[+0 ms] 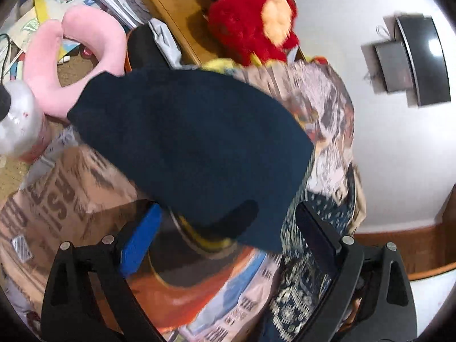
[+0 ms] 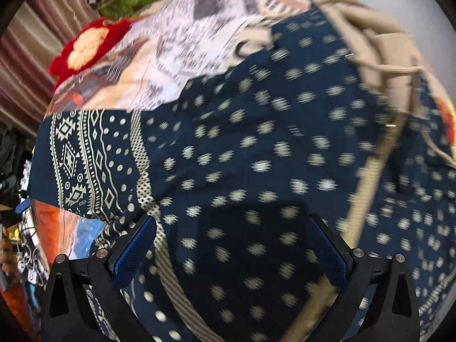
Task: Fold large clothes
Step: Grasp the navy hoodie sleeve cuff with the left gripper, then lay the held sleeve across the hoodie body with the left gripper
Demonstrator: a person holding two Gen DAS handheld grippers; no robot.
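Garment [image 2: 256,142] lay directly under right gripper [image 2: 236,250], border band to left | left gripper [image 1: 225,233] off its edge | both jaws wide, empty

Home bedrm: plush toy [image 1: 250,14], neck pillow [image 1: 71,57]

One patterned navy garment [image 2: 256,142], one plain navy cloth [image 1: 193,142], one pink neck pillow [image 1: 71,65].
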